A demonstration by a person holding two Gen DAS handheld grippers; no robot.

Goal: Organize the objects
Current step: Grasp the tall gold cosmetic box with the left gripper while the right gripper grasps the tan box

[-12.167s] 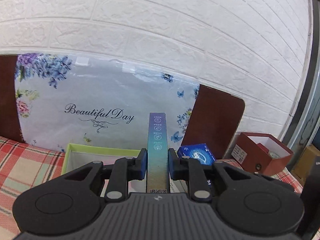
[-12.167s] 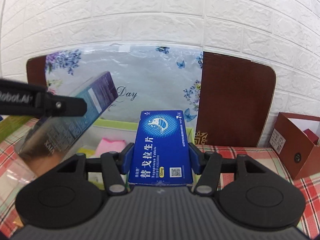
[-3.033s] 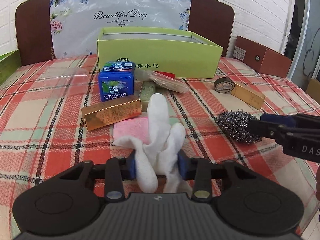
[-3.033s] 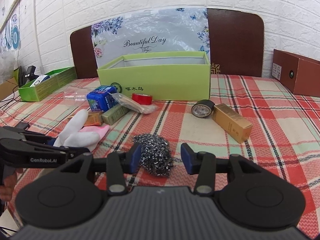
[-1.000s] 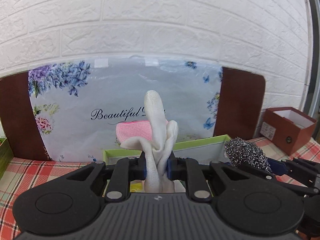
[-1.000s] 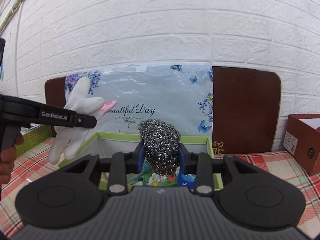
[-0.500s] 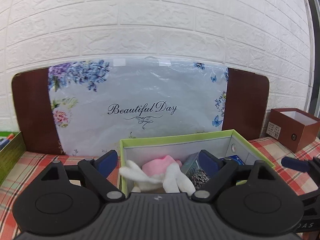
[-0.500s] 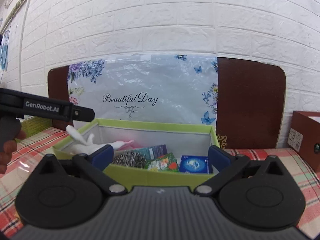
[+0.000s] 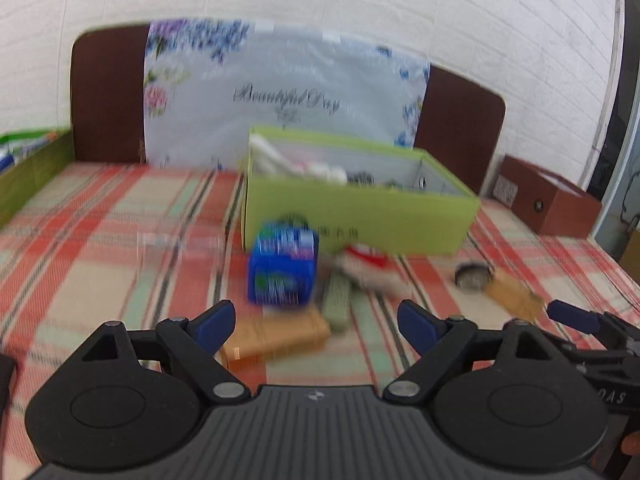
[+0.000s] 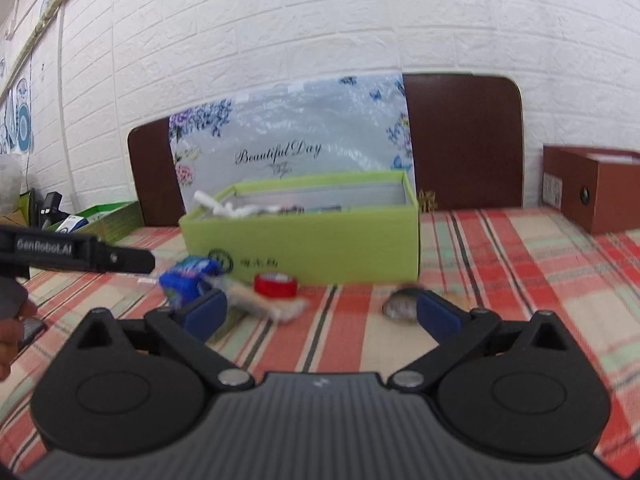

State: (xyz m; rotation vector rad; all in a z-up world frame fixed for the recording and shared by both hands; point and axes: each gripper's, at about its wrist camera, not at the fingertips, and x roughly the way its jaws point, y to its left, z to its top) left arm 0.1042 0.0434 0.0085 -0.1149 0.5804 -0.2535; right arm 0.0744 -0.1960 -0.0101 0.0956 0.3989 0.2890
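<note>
Lying beyond hand-held gripper (image 9: 316, 326): blue box (image 9: 282, 268)

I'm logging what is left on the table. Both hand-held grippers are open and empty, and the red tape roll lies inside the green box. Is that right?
Not quite. The red tape roll lies on the checked tablecloth in front of the green box, not inside it; the right wrist view shows this. The rest holds: the left hand-held gripper and the right hand-held gripper are open and empty.
</note>
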